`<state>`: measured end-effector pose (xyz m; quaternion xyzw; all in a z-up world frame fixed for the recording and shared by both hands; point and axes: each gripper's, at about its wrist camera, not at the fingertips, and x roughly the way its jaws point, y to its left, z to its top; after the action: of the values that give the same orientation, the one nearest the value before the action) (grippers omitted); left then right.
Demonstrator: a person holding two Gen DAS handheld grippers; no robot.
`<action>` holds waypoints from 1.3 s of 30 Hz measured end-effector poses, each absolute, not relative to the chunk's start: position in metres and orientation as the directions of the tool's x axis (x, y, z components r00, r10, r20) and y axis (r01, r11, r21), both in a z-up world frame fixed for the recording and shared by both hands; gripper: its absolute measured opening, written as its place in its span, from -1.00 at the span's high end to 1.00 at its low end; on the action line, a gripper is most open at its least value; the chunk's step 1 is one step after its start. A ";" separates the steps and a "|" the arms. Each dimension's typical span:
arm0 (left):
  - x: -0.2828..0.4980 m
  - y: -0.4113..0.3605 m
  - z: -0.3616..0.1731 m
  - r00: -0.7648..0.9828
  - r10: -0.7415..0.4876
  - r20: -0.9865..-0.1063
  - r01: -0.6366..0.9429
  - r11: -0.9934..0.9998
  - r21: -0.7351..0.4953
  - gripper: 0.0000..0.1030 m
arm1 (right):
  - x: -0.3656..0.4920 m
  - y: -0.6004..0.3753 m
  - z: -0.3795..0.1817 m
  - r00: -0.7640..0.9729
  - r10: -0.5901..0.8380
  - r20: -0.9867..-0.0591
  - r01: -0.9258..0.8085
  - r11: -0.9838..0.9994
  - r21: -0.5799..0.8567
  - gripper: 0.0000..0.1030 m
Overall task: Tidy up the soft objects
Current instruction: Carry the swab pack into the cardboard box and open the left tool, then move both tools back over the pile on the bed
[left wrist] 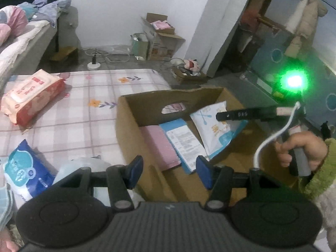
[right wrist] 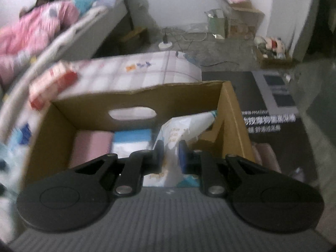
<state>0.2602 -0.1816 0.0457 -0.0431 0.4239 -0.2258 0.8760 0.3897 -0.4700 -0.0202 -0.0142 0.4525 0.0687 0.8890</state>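
An open cardboard box (left wrist: 168, 95) stands against the checked bed (left wrist: 94, 121). A pink pack (left wrist: 159, 145) and a blue-and-white pack (left wrist: 182, 140) lie flat in the box. My right gripper (right wrist: 171, 153) is shut on a white pack with blue print (right wrist: 180, 126), which it holds inside the box at the right wall. The left wrist view shows the right gripper (left wrist: 218, 116) reaching in from the right over the white pack (left wrist: 212, 138). My left gripper (left wrist: 169, 172) hovers open over the box's near edge, with nothing between its pads. A red wipes pack (left wrist: 31, 98) and a blue pack (left wrist: 27, 168) lie on the bed.
A translucent pale pack (left wrist: 79, 166) sits on the bed just left of my left gripper. Open cartons (left wrist: 161, 40), a plush toy (left wrist: 191, 64) and cables (left wrist: 93, 65) lie on the floor by the far wall. A second bed (left wrist: 21, 25) with clothes stands at the far left.
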 end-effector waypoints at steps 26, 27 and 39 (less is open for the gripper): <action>0.191 -0.112 0.068 0.622 -0.397 -0.675 0.320 0.916 -0.244 -0.61 | 0.291 -0.415 0.060 0.667 0.351 -0.657 -0.171 0.931 0.323 0.38; 0.183 -0.105 0.069 0.630 -0.388 -0.672 0.313 0.920 -0.238 -0.62 | 0.282 -0.408 0.065 0.668 0.370 -0.645 -0.185 0.923 0.338 0.38; 0.093 0.010 0.064 0.727 -0.230 -0.647 0.106 0.968 -0.226 -0.70 | 0.212 -0.307 0.085 0.579 0.603 -0.548 -0.361 0.793 0.491 0.23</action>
<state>0.0925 0.0098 0.0644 -0.0870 0.3582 -0.0907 0.9251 0.2123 -0.3069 0.0848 0.1652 0.3661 0.2762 0.8731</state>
